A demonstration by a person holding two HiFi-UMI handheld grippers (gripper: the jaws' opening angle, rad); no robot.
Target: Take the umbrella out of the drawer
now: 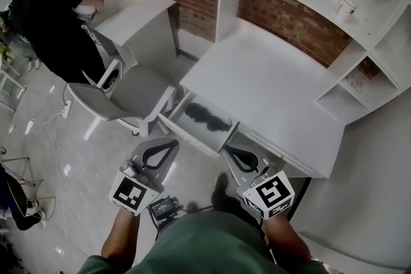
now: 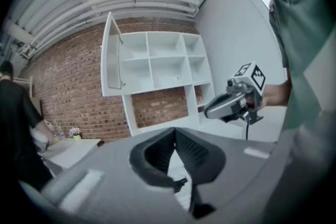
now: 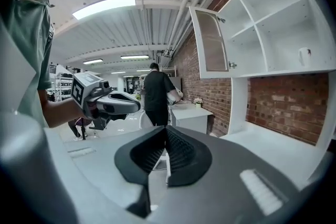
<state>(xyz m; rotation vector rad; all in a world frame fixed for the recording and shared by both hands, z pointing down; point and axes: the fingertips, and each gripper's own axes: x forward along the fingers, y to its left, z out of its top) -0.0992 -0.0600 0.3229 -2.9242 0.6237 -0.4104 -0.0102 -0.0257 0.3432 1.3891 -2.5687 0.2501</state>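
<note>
Both tools sit closest, low in the head view: the left tool [image 1: 173, 144] and the right tool [image 1: 228, 151] each have their jaws pressed together with nothing between them, and both hang just short of the open drawer [image 1: 186, 135]. This drawer juts out from under the tabletop's [image 1: 270, 86] front edge near its left corner, and the umbrella [image 1: 204, 115] lies inside it as a dark, bunched shape, not yet touched. Going in with closed jaws would likely only shove it deeper under the front edge. A pinch on loose fabric alone could slip or let the canopy unfurl. Lifted at an angle, it may snag on the drawer wall or the tabletop's lip. With the tools close together, they could knock each other, and the chair [image 1: 125, 99] beside the drawer crowds the left one. Count: two tools, one drawer, one umbrella, one chair, one mug [image 1: 345, 6] on a shelf, one bystander [image 1: 54, 16].
</note>
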